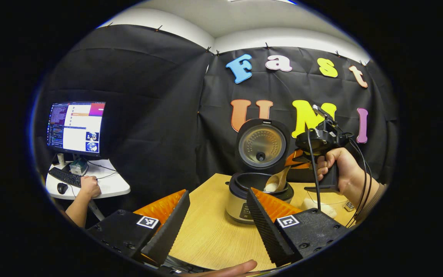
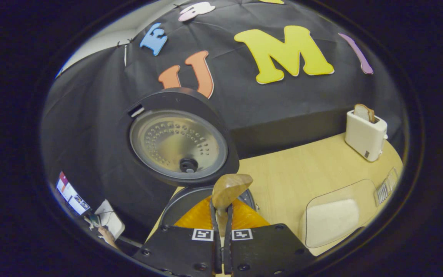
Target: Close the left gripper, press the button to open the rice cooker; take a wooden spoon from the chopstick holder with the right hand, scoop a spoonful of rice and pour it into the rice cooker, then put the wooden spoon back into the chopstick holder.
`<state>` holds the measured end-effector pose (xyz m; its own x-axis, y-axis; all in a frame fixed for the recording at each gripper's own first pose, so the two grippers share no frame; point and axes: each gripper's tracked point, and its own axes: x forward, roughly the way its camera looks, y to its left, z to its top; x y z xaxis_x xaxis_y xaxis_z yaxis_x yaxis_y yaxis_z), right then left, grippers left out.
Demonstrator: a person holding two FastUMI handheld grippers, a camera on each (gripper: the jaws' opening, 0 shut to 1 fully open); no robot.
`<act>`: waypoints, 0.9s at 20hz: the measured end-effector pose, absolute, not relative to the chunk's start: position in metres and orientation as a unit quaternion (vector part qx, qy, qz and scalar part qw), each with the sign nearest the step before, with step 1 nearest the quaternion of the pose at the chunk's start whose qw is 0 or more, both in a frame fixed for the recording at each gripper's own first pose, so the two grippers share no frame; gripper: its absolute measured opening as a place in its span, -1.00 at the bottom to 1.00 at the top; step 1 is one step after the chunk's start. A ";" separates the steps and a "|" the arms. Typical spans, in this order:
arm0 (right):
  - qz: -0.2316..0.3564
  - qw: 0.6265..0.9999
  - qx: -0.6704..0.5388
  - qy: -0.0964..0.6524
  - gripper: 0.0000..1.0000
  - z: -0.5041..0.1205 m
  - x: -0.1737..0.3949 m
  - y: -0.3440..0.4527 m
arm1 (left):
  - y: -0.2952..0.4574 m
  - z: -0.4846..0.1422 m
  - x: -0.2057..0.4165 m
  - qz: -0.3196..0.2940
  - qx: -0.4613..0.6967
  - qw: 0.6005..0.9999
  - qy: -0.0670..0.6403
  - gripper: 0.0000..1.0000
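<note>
The counter (image 1: 210, 234) carries everything, and the rice cooker (image 1: 258, 192) stands on it near the booth's back wall with its lid (image 2: 179, 142) tipped fully upright, so the button step looks done to me. That raised lid is my first worry: it stands right behind my spoon, and if I lift carelessly I could knock it and it may drop shut on the bowl. Off to the side sits the clear rice container (image 2: 335, 215), with a white toaster (image 2: 365, 134) farther back; swinging wide on the return could clip either.

My right tongs (image 2: 221, 227) are pinched tight on the handle of the wooden spoon (image 2: 229, 188). In the left gripper view the spoon's bowl (image 1: 277, 181) is tilted down over the pot's mouth with white rice at its tip. The handle is narrow, so I judge it could twist in my grip, and grains could spill over the rim onto the counter.

My left tongs (image 1: 215, 219) hang wide apart, holding nothing, above the counter short of the cooker. I can't make out the chopstick holder, so the return will need care.
</note>
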<state>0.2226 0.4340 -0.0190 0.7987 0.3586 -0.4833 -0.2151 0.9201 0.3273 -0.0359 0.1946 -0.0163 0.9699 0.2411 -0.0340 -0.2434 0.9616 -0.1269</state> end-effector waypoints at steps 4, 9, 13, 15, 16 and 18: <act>0.158 0.953 0.059 0.253 -0.95 -0.019 0.218 0.442 | 0.197 -0.017 -0.035 0.124 -0.068 0.990 0.011 0.91; 0.162 0.973 -0.054 0.156 -0.94 0.024 0.210 0.454 | 0.198 -0.018 -0.034 0.116 -0.080 0.990 0.010 0.91; 0.166 0.971 -0.123 0.123 -0.95 0.029 0.202 0.469 | 0.188 -0.018 -0.034 0.102 -0.075 0.992 0.013 0.95; 0.161 0.968 -0.165 0.096 -0.95 0.037 0.196 0.474 | 0.181 -0.015 -0.034 0.093 -0.066 0.993 0.010 0.94; 0.156 0.968 -0.179 0.083 -0.95 0.042 0.194 0.474 | 0.178 -0.014 -0.035 0.088 -0.066 0.994 0.008 0.95; 0.147 0.967 -0.202 0.053 -0.95 0.056 0.193 0.476 | 0.178 -0.014 -0.034 0.085 -0.064 0.994 0.006 0.94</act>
<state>0.1925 0.4756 0.0561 0.9511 0.2635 -0.1613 -0.3061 0.8750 -0.3751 -0.0344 0.1779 -0.0135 0.9855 0.1679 -0.0231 -0.1694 0.9773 -0.1270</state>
